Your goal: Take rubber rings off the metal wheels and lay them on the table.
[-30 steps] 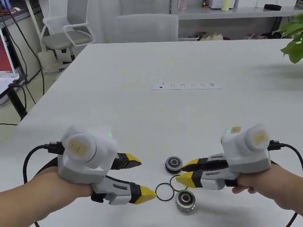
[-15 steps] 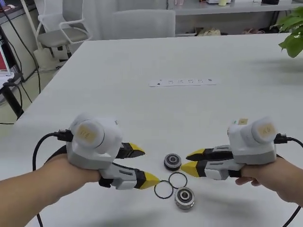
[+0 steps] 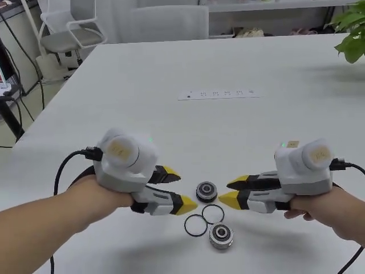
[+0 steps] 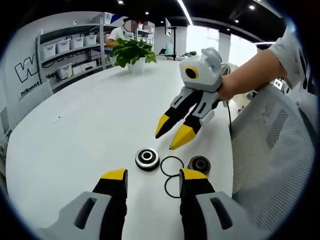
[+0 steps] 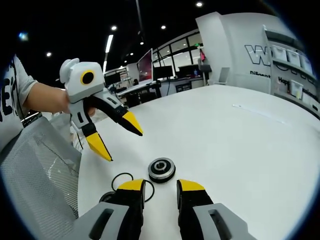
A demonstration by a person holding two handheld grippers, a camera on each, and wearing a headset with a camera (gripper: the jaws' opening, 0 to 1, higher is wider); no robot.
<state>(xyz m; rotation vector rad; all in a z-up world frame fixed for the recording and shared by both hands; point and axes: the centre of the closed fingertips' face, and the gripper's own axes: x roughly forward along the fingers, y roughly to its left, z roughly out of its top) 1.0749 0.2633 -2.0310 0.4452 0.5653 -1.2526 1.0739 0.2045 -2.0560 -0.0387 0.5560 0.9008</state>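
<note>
- The near metal wheel (image 3: pixel 220 236) sits on the white worktop (image 3: pixel 171 125). In the right gripper view, that tool's own jaw covers most of it.
- Just beyond it, two rubber rings (image 3: pixel 195 225) (image 3: pixel 213 214) lie flat on the worktop, touching or slightly overlapping. The left gripper view shows both as clear loops.
- The far metal wheel (image 3: pixel 206 191) lies between the facing tips.
- The left tool (image 3: pixel 182 191) is spread wide and holds nothing. The right tool (image 3: pixel 227 192) is parted narrowly and is also empty.
- Farther off, the head view shows a power strip (image 3: pixel 218 93). The left gripper view adds a potted plant (image 4: pixel 132 52).
- Compared with half a second ago, the wheels and rings lie in the same places, and the left tool's lower tip has drawn nearer the rings.
</note>
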